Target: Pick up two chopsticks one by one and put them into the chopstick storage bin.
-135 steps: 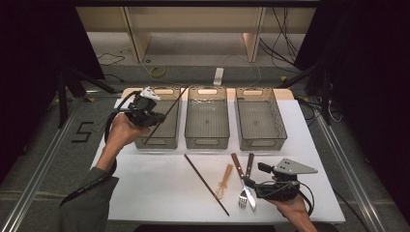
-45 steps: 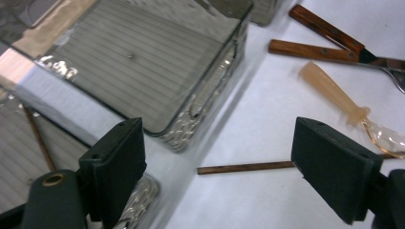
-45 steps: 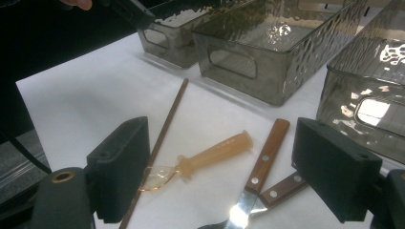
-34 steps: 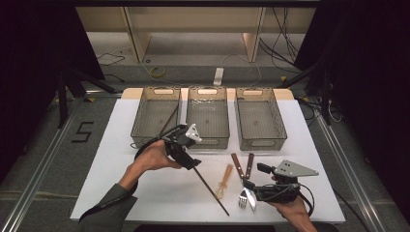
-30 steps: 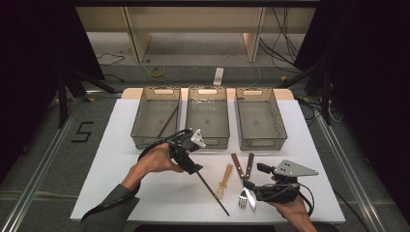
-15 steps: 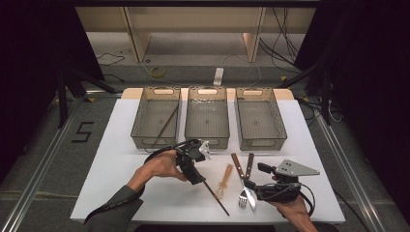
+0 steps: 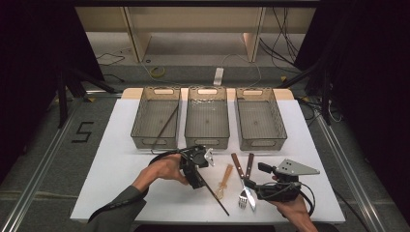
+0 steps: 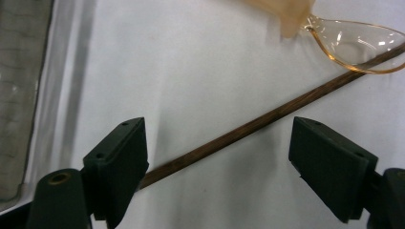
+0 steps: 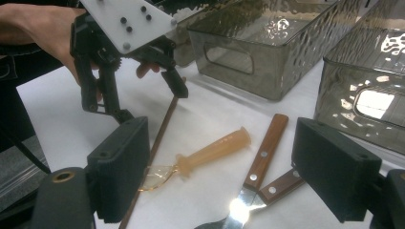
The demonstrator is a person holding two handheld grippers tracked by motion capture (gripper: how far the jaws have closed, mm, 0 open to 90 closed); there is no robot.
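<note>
High view: left gripper [image 7: 197, 170] is over the dark chopstick [image 7: 212, 192] lying diagonally on the white desk [image 7: 121, 145]; spoon [image 7: 224, 180], knife [image 7: 241, 179] and fork [image 7: 246, 180] lie just beside. Left gripper view: released fingers [image 8: 119, 162] straddle the chopstick, apparently untouched. Right gripper view: right gripper [image 9: 224, 176] parked with fingers spread, empty.

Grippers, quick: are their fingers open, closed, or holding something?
Left gripper: open, fingers either side of the thin dark wooden stick, not pressing it.
Right gripper: open, holding nothing.
</note>
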